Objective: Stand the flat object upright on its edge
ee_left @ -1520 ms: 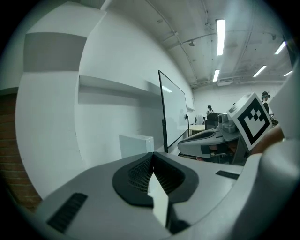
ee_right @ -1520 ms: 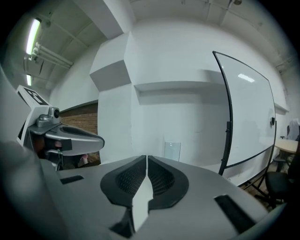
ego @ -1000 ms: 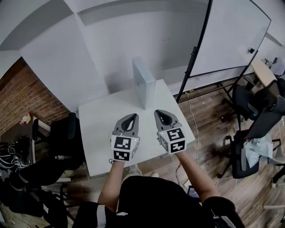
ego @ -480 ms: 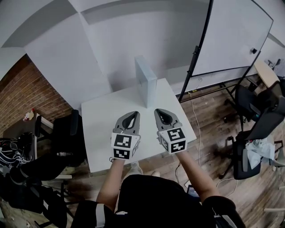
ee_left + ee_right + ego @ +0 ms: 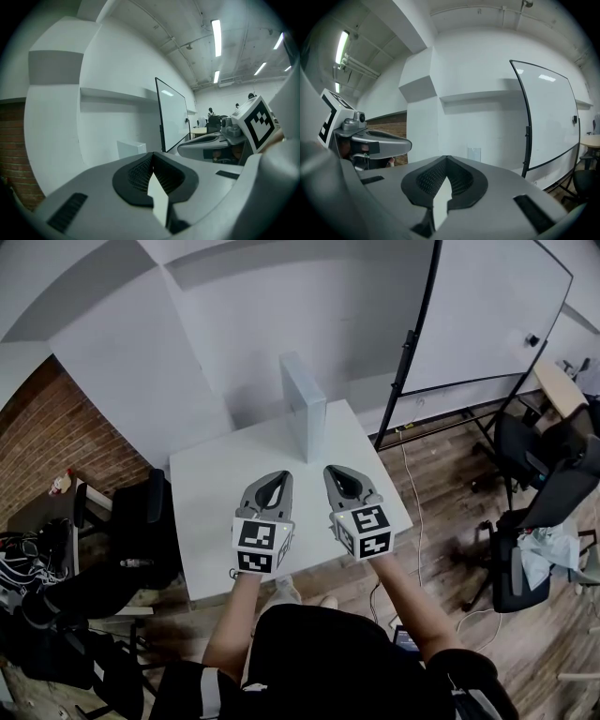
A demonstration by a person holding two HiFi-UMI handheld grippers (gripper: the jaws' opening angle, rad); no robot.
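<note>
The flat object is a white slab-like box that stands upright on its edge at the far end of the white table. It shows small in the left gripper view and the right gripper view. My left gripper and right gripper hover side by side over the table's near half, well short of the box. Both are shut with nothing between the jaws, as their own views show. Each gripper sees the other beside it.
A whiteboard on a black stand rises right of the table. Office chairs stand on the wooden floor at the right, a black chair at the left by a brick wall. A white wall lies behind the table.
The head view has drifted slightly. Both grippers keep their place and stay shut, and the box still stands upright.
</note>
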